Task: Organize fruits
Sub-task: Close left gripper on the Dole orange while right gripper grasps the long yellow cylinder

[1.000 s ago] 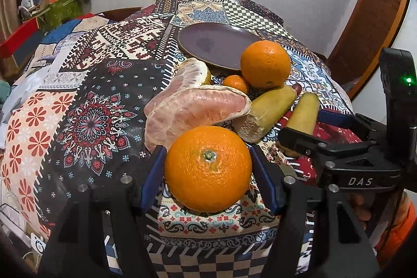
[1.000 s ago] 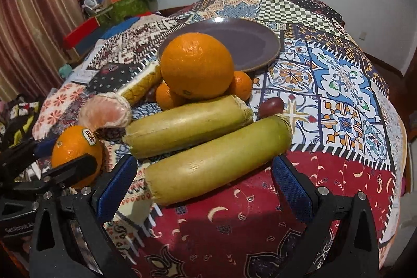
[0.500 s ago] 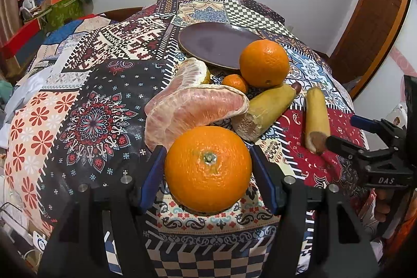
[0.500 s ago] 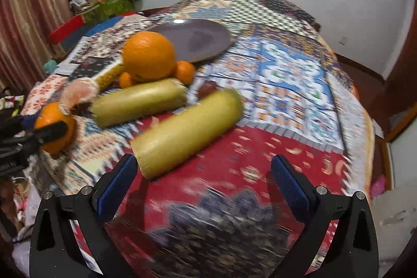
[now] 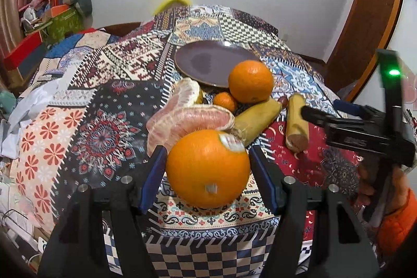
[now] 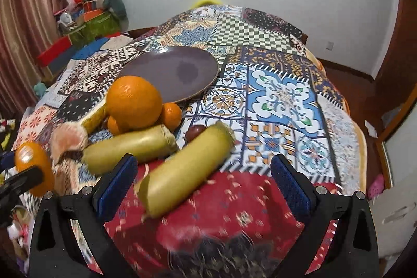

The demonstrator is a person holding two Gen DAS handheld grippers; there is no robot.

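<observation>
The left tool [image 5: 207, 168] is gripping a large round stickered orange [image 5: 208, 168] between its blue pads – the fruit is sitting in front of the round purple ceramic plate [image 5: 208, 61], nearest the camera, just beside the peeled pink pomelo segments [image 5: 187, 119]. The right tool [image 6: 203, 184] is standing spread wide, holding nothing, with one yellow-green cylindrical fruit [image 6: 187, 171] lying between its fingers on the patchwork-covered desk [image 6: 281, 95] – also in front of the plate.
</observation>
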